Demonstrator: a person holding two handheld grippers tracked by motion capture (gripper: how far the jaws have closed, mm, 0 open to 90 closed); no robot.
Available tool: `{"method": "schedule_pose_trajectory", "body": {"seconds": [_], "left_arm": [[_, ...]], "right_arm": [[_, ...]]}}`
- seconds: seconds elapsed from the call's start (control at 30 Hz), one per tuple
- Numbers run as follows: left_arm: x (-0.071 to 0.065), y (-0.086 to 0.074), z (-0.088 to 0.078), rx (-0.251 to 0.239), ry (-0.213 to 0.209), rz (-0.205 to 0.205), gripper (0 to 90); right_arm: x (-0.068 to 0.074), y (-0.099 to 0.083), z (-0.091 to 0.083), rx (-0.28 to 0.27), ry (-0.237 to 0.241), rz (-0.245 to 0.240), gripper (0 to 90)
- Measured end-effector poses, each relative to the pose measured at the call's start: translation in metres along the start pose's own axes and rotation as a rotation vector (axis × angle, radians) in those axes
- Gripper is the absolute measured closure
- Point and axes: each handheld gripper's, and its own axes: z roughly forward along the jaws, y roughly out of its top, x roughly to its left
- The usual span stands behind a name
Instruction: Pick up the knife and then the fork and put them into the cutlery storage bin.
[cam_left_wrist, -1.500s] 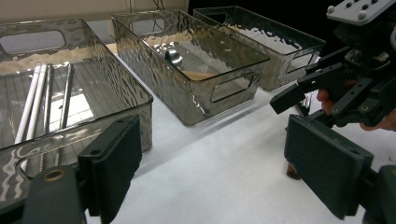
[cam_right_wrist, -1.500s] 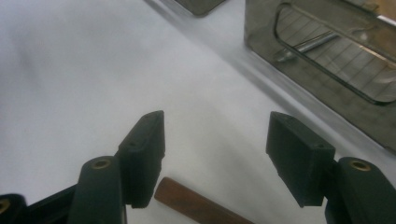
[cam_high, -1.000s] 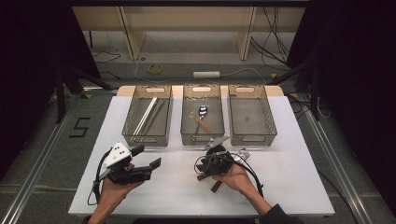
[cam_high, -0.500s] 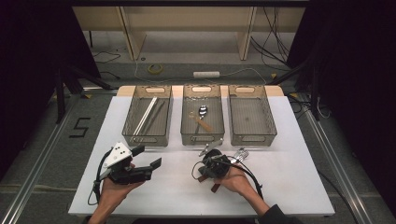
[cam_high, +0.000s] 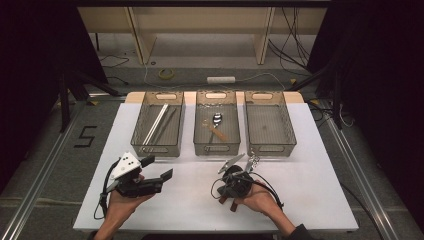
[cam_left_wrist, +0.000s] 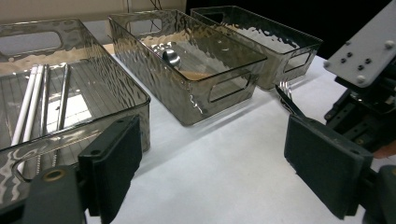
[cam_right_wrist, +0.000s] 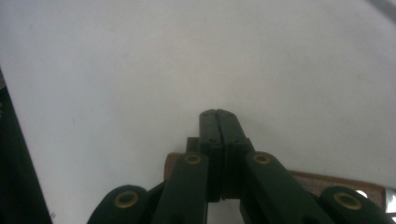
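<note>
Right hand-held gripper (cam_high: 231, 199) clamped on a brown-handled fork (cam_high: 253, 161) at five o'clock, left hand-held gripper (cam_high: 161, 168) wide open, empty, at seven o'clock on the desk (cam_high: 320, 190).

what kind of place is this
Probably a lab or recording studio, not a kitchen: a white table ringed by black curtains, loose cables on the floor, and three clear bins for sorting cutlery.

Rippled clear plastic bins (cam_high: 217, 131); shiny metal fork (cam_left_wrist: 286, 93)
</note>
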Motion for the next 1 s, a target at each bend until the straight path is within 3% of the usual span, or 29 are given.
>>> {"method": "schedule_pose_trajectory", "body": {"seconds": [0.4, 1.0], "left_arm": [[0.0, 0.0, -0.001, -0.002, 0.003, -0.001, 18.8], [-0.001, 0.0, -0.001, -0.004, 0.004, 0.001, 18.9]], "right_arm": [[-0.001, -0.021, -0.017, 0.071, 0.018, -0.023, 90.0], [-0.022, -0.048, -0.043, 0.168, -0.027, -0.036, 90.0]]}}
